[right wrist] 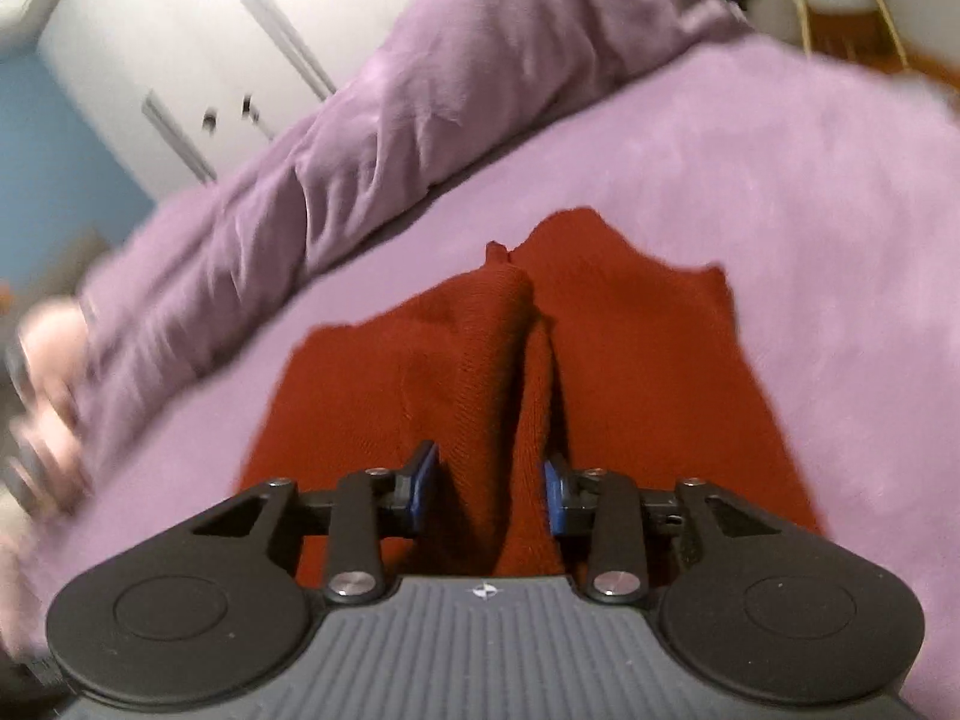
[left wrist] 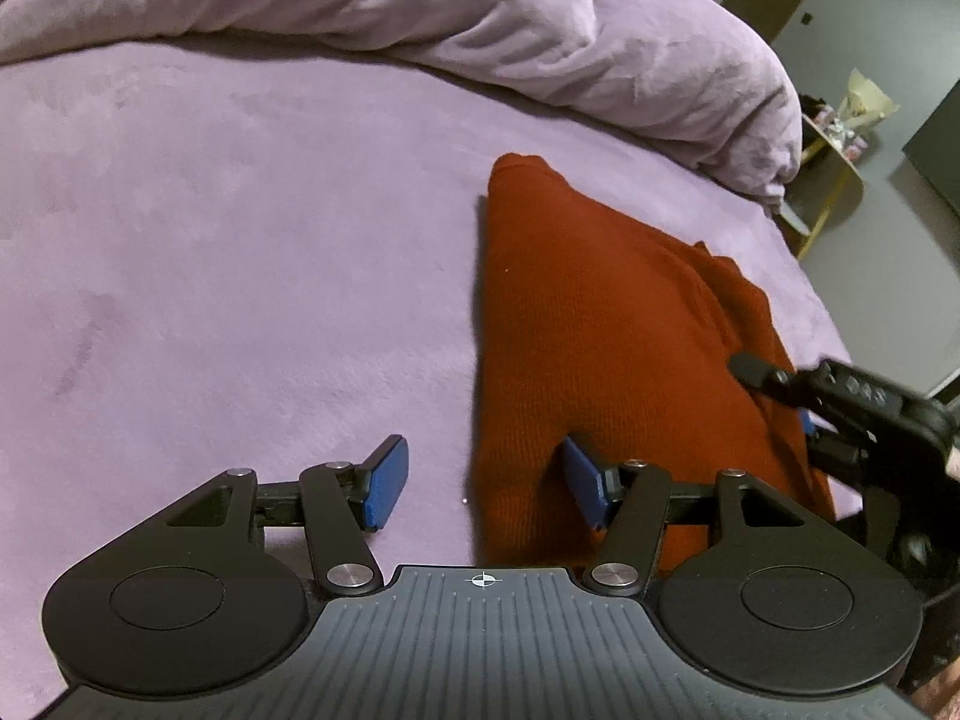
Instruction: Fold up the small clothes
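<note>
A dark red knitted garment [left wrist: 600, 330] lies folded on the purple bed sheet [left wrist: 240, 270]. My left gripper [left wrist: 485, 483] hovers open at the garment's near left edge, with its right pad over the cloth, its left pad over the sheet and nothing pinched. In the left wrist view my right gripper [left wrist: 774, 396] sits at the garment's right side. In the blurred right wrist view a raised ridge of the red garment [right wrist: 510, 396] runs between the blue pads of the right gripper [right wrist: 489, 495]. The jaws stand apart around the ridge and show no squeeze on it.
A crumpled purple duvet [left wrist: 540, 30] lies along the back of the bed. The bed's right edge drops to a grey floor, where a small wooden side table [left wrist: 834, 180] stands. White wardrobe doors [right wrist: 210, 60] are behind. A blurred hand [right wrist: 42, 360] is at the far left.
</note>
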`<state>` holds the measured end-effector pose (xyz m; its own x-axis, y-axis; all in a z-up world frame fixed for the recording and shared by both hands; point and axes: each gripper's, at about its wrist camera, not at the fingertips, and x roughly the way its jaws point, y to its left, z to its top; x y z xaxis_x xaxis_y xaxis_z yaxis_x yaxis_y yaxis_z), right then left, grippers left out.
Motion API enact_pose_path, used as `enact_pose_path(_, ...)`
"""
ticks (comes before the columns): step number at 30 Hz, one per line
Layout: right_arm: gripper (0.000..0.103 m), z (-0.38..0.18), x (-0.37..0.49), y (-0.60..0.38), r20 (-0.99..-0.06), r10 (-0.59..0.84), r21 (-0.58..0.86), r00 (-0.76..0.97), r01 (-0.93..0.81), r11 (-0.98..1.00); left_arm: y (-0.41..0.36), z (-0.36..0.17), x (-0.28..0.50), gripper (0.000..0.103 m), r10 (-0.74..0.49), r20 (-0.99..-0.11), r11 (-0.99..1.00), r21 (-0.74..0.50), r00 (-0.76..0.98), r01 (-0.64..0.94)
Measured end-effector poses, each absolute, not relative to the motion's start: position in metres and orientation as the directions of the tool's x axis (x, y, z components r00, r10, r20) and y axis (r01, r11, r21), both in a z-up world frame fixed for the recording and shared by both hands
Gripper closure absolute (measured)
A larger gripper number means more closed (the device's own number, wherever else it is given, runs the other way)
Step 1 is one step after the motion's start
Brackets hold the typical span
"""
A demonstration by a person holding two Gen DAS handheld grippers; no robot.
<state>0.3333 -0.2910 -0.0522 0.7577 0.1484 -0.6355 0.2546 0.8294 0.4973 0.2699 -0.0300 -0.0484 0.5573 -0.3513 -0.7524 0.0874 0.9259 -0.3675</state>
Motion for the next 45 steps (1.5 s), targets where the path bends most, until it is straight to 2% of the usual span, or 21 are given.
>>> enact_pose_path(1, 0.068, -0.052, 0.339, -0.285, -0.64, 0.141, 0.476, 0.755, 0.246, 0.844, -0.032, -0.045, 0.267, 0.042, -0.337, -0.761, 0.933, -0.348, 0.554, 0.091)
enact_pose_path(2, 0.074, -0.05, 0.343, -0.278, -0.655, 0.115, 0.427, 0.746, 0.24, 0.872, -0.034, -0.04, 0.264, 0.042, -0.324, -0.771, 0.94, -0.329, 0.549, 0.093)
enact_pose_path(3, 0.091, -0.046, 0.348, -0.267, -0.674, 0.076, 0.344, 0.735, 0.222, 0.912, -0.035, -0.034, 0.257, 0.042, -0.318, -0.775, 0.943, -0.317, 0.545, 0.1)
enact_pose_path(6, 0.092, -0.024, 0.348, -0.239, -0.643, -0.039, 0.094, 0.765, 0.13, 0.987, -0.039, -0.025, 0.232, 0.042, -0.361, -0.759, 0.931, -0.322, 0.542, 0.17)
enact_pose_path(8, 0.093, -0.01, 0.342, -0.232, -0.589, -0.095, 0.0, 0.803, 0.117, 0.993, -0.048, -0.029, 0.225, 0.042, -0.361, -0.767, 0.933, -0.296, 0.531, 0.206)
enact_pose_path(11, 0.093, 0.003, 0.334, -0.233, -0.54, -0.163, -0.076, 0.826, 0.145, 0.986, -0.064, -0.044, 0.233, 0.045, -0.299, -0.806, 0.954, -0.232, 0.511, 0.192)
enact_pose_path(17, 0.092, -0.011, 0.334, -0.252, -0.53, -0.299, -0.227, 0.794, 0.207, 0.952, -0.077, -0.057, 0.251, 0.043, -0.309, -0.811, 0.95, -0.288, 0.496, 0.121)
enact_pose_path(19, 0.09, -0.02, 0.329, -0.266, -0.579, -0.271, -0.152, 0.769, 0.225, 0.962, -0.078, -0.058, 0.253, 0.043, -0.303, -0.812, 0.951, -0.288, 0.499, 0.109)
enact_pose_path(21, 0.072, -0.017, 0.304, -0.285, -0.568, -0.274, 0.002, 0.776, 0.334, 0.943, -0.078, -0.059, 0.254, 0.042, -0.307, -0.806, 0.95, -0.294, 0.506, 0.108)
enact_pose_path(23, 0.061, -0.016, 0.262, -0.303, -0.532, -0.24, 0.207, 0.812, 0.4, 0.893, -0.077, -0.061, 0.254, 0.042, -0.309, -0.804, 0.948, -0.301, 0.509, 0.102)
enact_pose_path(27, 0.061, -0.038, 0.195, -0.317, -0.542, -0.146, 0.473, 0.827, 0.444, 0.761, -0.08, -0.06, 0.253, 0.042, -0.302, -0.801, 0.951, -0.294, 0.517, 0.101)
enact_pose_path(31, 0.062, -0.058, 0.183, -0.325, -0.496, 0.043, 0.723, 0.867, 0.385, 0.573, -0.081, -0.059, 0.253, 0.042, -0.292, -0.806, 0.953, -0.288, 0.515, 0.089)
enact_pose_path(34, 0.062, -0.063, 0.204, -0.324, -0.505, 0.044, 0.724, 0.862, 0.395, 0.566, -0.082, -0.059, 0.254, 0.042, -0.287, -0.81, 0.955, -0.286, 0.511, 0.083)
enact_pose_path(35, 0.066, -0.066, 0.213, -0.325, -0.529, 0.035, 0.706, 0.848, 0.416, 0.573, -0.082, -0.059, 0.255, 0.042, -0.286, -0.81, 0.955, -0.285, 0.512, 0.082)
enact_pose_path(36, 0.083, -0.067, 0.222, -0.324, -0.547, 0.036, 0.693, 0.836, 0.428, 0.581, -0.082, -0.059, 0.255, 0.041, -0.284, -0.81, 0.956, -0.282, 0.513, 0.085)
enact_pose_path(38, 0.087, -0.061, 0.232, -0.319, -0.548, 0.036, 0.666, 0.836, 0.409, 0.624, -0.082, -0.058, 0.255, 0.041, -0.268, -0.811, 0.962, -0.259, 0.52, 0.091)
enact_pose_path(39, 0.088, -0.058, 0.228, -0.32, -0.499, 0.074, 0.714, 0.863, 0.361, 0.599, -0.08, -0.057, 0.255, 0.041, -0.259, -0.81, 0.963, -0.256, 0.526, 0.081)
enact_pose_path(41, 0.089, -0.068, 0.211, -0.336, -0.304, 0.204, 0.909, 0.931, 0.219, 0.355, -0.075, -0.055, 0.256, 0.04, -0.241, -0.812, 0.967, -0.248, 0.532, 0.06)
enact_pose_path(42, 0.089, -0.077, 0.205, -0.344, -0.227, 0.228, 0.955, 0.947, 0.171, 0.241, -0.073, -0.053, 0.256, 0.037, -0.239, -0.808, 0.967, -0.248, 0.539, 0.057)
enact_pose_path(43, 0.089, -0.082, 0.202, -0.348, -0.256, 0.215, 0.95, 0.942, 0.204, 0.238, -0.072, -0.052, 0.256, 0.036, -0.237, -0.803, 0.968, -0.246, 0.546, 0.059)
enact_pose_path(45, 0.089, -0.079, 0.207, -0.341, -0.501, 0.109, 0.778, 0.858, 0.392, 0.492, -0.072, -0.053, 0.258, 0.036, -0.243, -0.806, 0.968, -0.241, 0.54, 0.075)
